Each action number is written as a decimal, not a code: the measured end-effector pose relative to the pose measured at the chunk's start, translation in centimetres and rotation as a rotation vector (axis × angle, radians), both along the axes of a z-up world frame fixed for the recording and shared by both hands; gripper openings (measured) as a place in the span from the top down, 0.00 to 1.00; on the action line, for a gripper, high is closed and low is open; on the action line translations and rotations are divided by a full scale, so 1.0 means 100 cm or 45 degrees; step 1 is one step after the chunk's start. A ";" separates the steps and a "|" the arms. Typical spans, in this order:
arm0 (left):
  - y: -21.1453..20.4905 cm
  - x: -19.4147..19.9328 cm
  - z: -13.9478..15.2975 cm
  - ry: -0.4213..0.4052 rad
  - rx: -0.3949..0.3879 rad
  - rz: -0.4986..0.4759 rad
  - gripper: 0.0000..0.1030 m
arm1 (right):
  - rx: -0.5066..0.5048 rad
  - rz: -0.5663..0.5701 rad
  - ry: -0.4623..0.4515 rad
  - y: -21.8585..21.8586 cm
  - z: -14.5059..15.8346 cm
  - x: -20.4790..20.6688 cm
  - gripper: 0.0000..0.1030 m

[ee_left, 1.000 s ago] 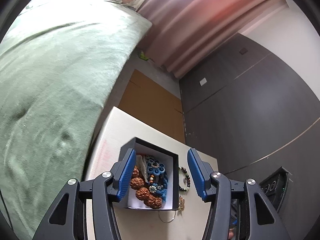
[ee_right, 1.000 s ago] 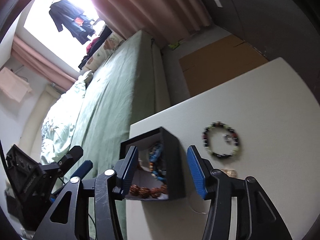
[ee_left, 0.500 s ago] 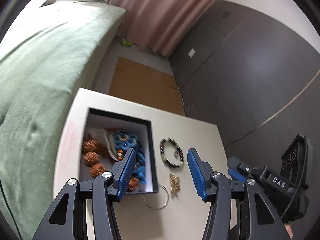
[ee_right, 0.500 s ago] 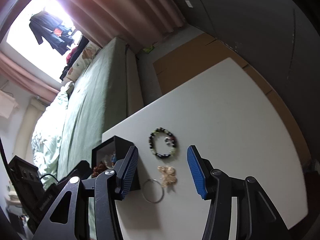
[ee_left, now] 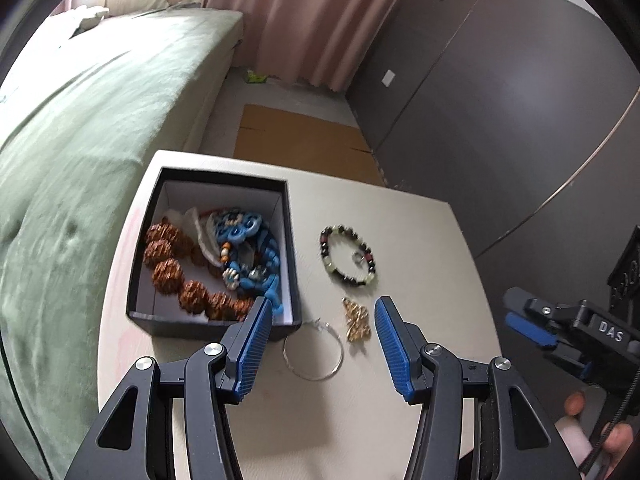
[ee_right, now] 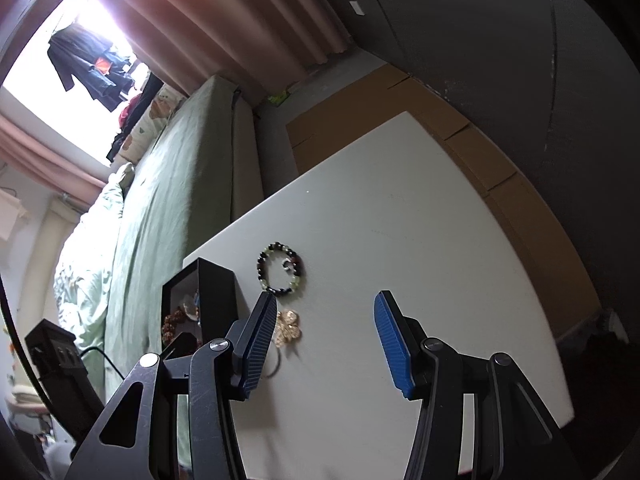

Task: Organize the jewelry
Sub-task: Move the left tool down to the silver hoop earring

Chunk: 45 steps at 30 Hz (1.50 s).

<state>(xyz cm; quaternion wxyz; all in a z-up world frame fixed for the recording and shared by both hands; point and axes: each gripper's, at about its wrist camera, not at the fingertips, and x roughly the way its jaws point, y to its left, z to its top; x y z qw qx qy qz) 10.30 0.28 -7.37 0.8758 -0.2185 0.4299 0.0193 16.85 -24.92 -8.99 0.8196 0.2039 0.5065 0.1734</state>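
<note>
A black box with a white lining sits on the left part of the white table. Inside lie brown seed beads and a blue beaded piece. Right of the box lie a dark-and-green bead bracelet, a gold ornament and a thin silver hoop. My left gripper hovers open above the hoop and the gold ornament, holding nothing. My right gripper stands open over bare table, right of the ornament; it also shows at the left wrist view's right edge.
A bed with a green cover runs along the table's left side. Brown cardboard lies on the floor beyond the table, with dark wardrobe doors to the right and pink curtains behind.
Both grippers have swung rightward, from over the box to over the loose jewelry and the table. The left one has also rolled and dropped a little. Their jaws kept the same gap.
</note>
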 end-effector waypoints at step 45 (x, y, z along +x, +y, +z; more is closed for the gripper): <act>-0.083 0.008 -0.064 0.239 0.558 -0.245 0.86 | 0.034 -0.060 0.061 -0.043 -0.007 -0.012 0.50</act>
